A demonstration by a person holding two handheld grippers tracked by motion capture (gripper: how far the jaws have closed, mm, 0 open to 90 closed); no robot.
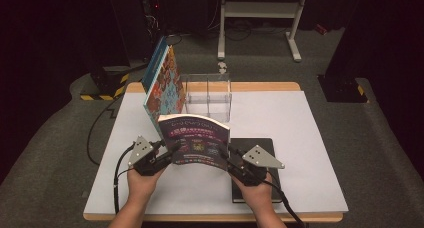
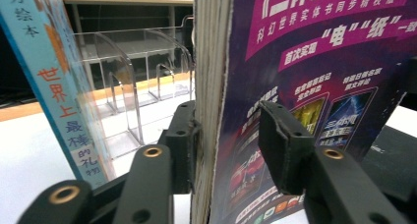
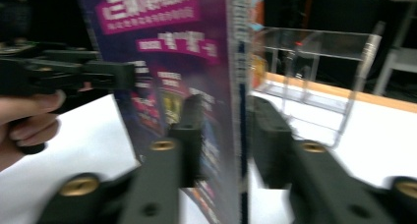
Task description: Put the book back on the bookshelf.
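Purple book (image 1: 196,140) upright between left gripper (image 1: 167,150) and right gripper (image 1: 231,155); both jaw pairs spread, straddling edges (pads not pressing).

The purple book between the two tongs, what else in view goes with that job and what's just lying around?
In the job:
purple book
left tongs
right tongs
clear acrylic rack, likely where it goes

Lying about:
colourful picture book leaning at the rack
black book flat on the table
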